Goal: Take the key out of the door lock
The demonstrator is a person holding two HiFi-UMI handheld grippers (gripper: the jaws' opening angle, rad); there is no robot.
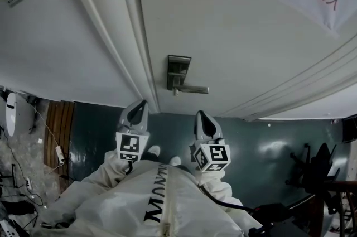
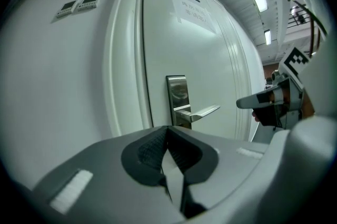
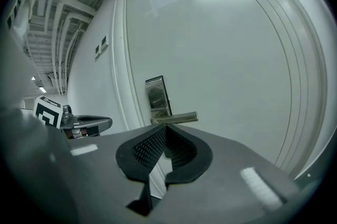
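Left gripper (image 1: 138,112) and right gripper (image 1: 203,120), both closed on nothing, stand apart from the door (image 1: 234,35). The lock plate (image 1: 178,71), by the door's left edge, lies ahead between them, probably nearer the right. No key is discernible there.

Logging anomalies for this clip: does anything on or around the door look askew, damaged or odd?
Nothing looks damaged or askew. The lock plate and lever handle sit straight on the white door. One oddity: no key can be clearly made out at the lock.
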